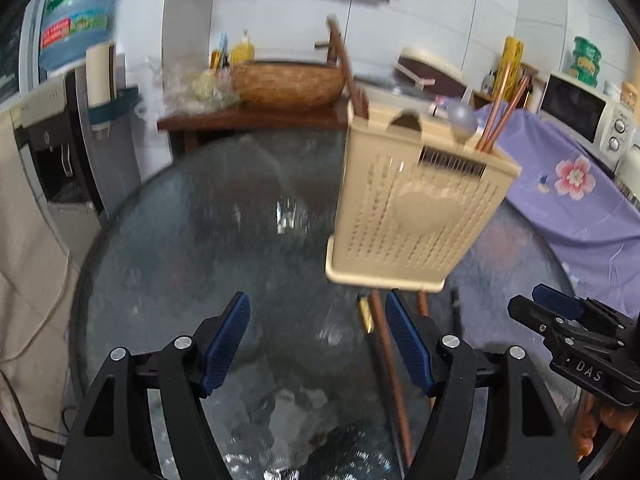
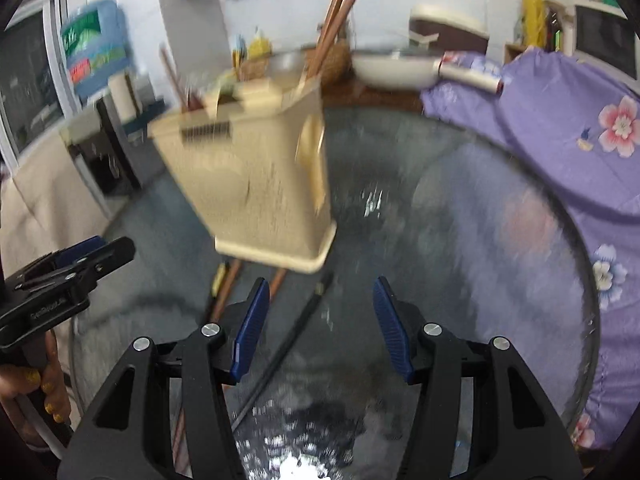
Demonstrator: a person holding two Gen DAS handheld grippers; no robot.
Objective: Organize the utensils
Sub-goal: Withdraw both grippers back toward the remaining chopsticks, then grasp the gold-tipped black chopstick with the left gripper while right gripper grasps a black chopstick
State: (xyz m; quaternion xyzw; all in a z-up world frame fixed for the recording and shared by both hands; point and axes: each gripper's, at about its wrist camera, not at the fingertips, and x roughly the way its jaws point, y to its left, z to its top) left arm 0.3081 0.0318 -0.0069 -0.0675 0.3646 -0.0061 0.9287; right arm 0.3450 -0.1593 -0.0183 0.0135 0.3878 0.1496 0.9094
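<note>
A beige perforated utensil holder (image 1: 416,200) (image 2: 256,184) stands on the round glass table (image 1: 200,240) (image 2: 460,220). Brown chopsticks (image 1: 502,112) (image 2: 336,20) and a spoon (image 1: 462,114) stick out of its top. In front of it, loose brown chopsticks (image 1: 388,356) (image 2: 228,288) and a dark chopstick (image 2: 292,336) lie on the glass. My left gripper (image 1: 318,340) hovers open over the table, its right pad beside the lying chopsticks. My right gripper (image 2: 318,328) is open too, with the dark chopstick just inside its left pad; nothing is held.
A purple flowered cloth (image 1: 580,200) (image 2: 580,140) covers the table's right side. Behind stand a wooden bench with a woven basket (image 1: 286,82), a white pan (image 2: 396,68), a microwave (image 1: 580,112) and a water dispenser with a blue bottle (image 1: 78,8). A hand (image 2: 44,392) holds the other gripper.
</note>
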